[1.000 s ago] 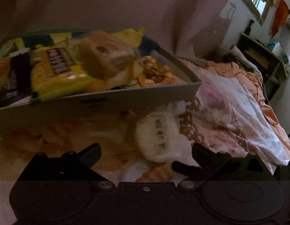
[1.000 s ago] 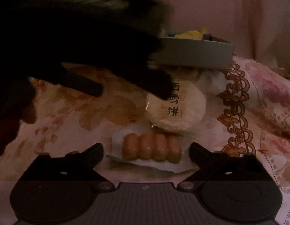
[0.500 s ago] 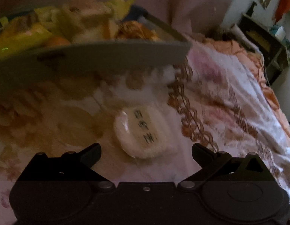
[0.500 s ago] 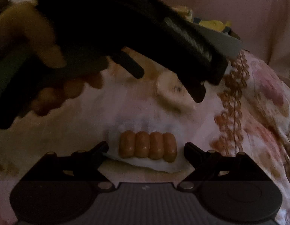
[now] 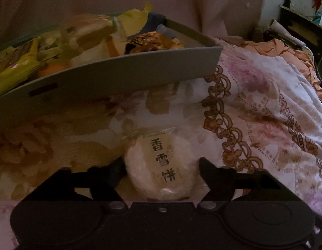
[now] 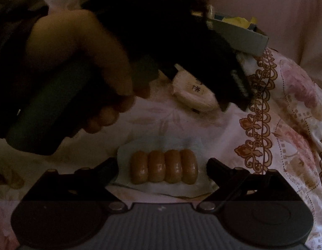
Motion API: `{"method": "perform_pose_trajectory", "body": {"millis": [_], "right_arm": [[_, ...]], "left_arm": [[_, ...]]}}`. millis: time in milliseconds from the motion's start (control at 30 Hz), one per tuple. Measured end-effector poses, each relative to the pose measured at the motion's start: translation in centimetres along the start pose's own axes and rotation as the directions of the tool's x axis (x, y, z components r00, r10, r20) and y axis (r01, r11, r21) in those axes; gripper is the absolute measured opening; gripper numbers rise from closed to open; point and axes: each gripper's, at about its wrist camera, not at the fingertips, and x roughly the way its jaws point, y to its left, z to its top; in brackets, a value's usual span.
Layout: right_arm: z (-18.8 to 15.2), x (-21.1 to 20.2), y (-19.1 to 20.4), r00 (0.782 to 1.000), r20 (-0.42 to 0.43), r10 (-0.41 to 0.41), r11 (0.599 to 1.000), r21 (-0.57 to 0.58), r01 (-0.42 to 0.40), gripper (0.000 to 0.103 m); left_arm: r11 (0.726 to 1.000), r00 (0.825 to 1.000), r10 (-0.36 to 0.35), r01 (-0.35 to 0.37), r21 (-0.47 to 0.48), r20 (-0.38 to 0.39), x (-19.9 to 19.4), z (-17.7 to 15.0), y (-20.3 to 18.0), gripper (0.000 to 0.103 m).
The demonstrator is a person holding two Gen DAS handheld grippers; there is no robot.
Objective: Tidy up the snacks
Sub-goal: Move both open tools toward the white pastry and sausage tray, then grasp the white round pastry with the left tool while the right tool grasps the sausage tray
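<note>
A round white rice cracker pack (image 5: 161, 166) with printed characters lies on the flowered bedspread. My left gripper (image 5: 161, 165) is lowered around it, one finger at each side, jaws narrowed against the pack; it also shows in the right wrist view (image 6: 192, 92) between the left gripper's fingers. A clear pack of small brown sausages (image 6: 164, 166) lies between the open fingers of my right gripper (image 6: 162, 166). A grey cardboard box (image 5: 119, 77) behind holds several snack packs, yellow and gold among them.
The box also shows at the top right of the right wrist view (image 6: 244, 38). The hand holding the left gripper (image 6: 77, 73) fills the upper left of that view. A crumpled orange blanket (image 5: 286, 50) and dark furniture (image 5: 302, 27) lie far right.
My left gripper has come down and forward onto the rice cracker pack, and its fingers have closed in on it. My right gripper has stayed around the sausage pack.
</note>
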Motion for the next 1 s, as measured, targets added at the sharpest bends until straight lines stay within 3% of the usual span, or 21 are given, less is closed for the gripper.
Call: {"method": "perform_pose_trajectory", "body": {"millis": [200, 400, 700, 833, 1000], "right_arm": [[-0.5, -0.3, 0.1, 1.000, 0.018, -0.004, 1.000, 0.003, 0.004, 0.095], [-0.9, -0.6, 0.3, 1.000, 0.028, -0.011, 0.999, 0.035, 0.010, 0.095], [-1.8, -1.5, 1.1, 0.998, 0.060, -0.029, 0.994, 0.104, 0.023, 0.093], [-2.0, -1.7, 1.9, 0.995, 0.067, -0.072, 0.988, 0.144, 0.062, 0.092], [-1.9, -1.7, 3.2, 0.988, 0.074, -0.134, 0.965, 0.238, 0.113, 0.095]], "left_arm": [[0.999, 0.999, -0.034, 0.034, 0.000, -0.005, -2.1, -1.9, 2.7, 0.073], [0.998, 0.997, -0.067, 0.067, 0.012, -0.026, -5.9, -6.3, 5.6, 0.073], [0.991, 0.997, -0.077, 0.076, -0.113, -0.003, -10.3, -11.6, 8.0, 0.073], [0.990, 0.999, -0.036, 0.036, -0.140, 0.004, -11.2, -12.7, 8.3, 0.073], [0.982, 0.998, -0.054, 0.058, -0.178, 0.024, -11.6, -13.2, 9.2, 0.073]]}}
